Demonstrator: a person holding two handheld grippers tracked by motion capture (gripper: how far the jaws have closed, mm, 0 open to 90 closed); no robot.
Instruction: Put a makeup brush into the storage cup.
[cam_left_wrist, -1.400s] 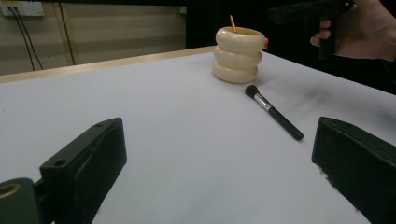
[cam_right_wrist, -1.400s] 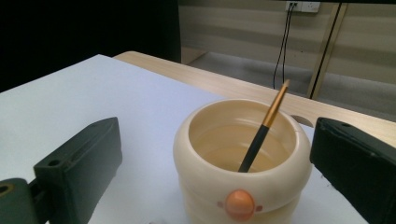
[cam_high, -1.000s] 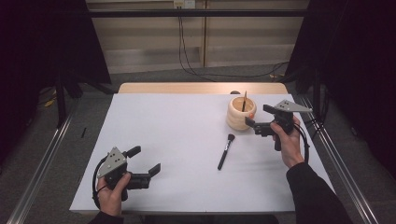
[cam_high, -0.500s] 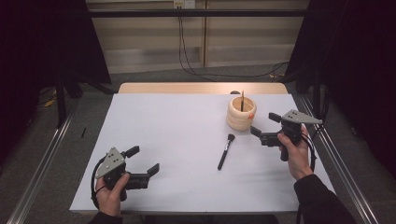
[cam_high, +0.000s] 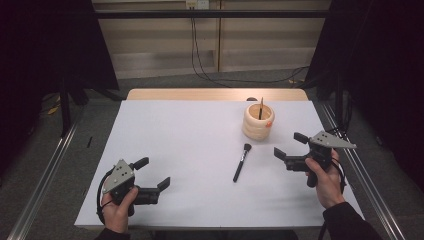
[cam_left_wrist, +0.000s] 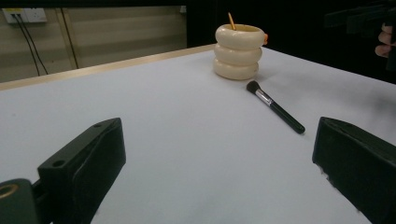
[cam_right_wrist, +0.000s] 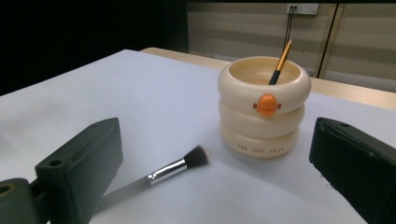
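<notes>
Change: right gripper (cam_high: 291, 150) has drawn back from the ringed cream holder (cam_high: 258, 122) — jaws apart, empty.
Makeup brush (cam_high: 241, 162): flat on the table.
Left gripper (cam_high: 152, 173): jaws apart, empty.

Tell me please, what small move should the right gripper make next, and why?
Probably lower the right gripper toward the loose brush and straddle its handle. Its jaws are open and empty, above the table, and that brush lies flat beside the cream holder, which already has one brush standing inside.
</notes>
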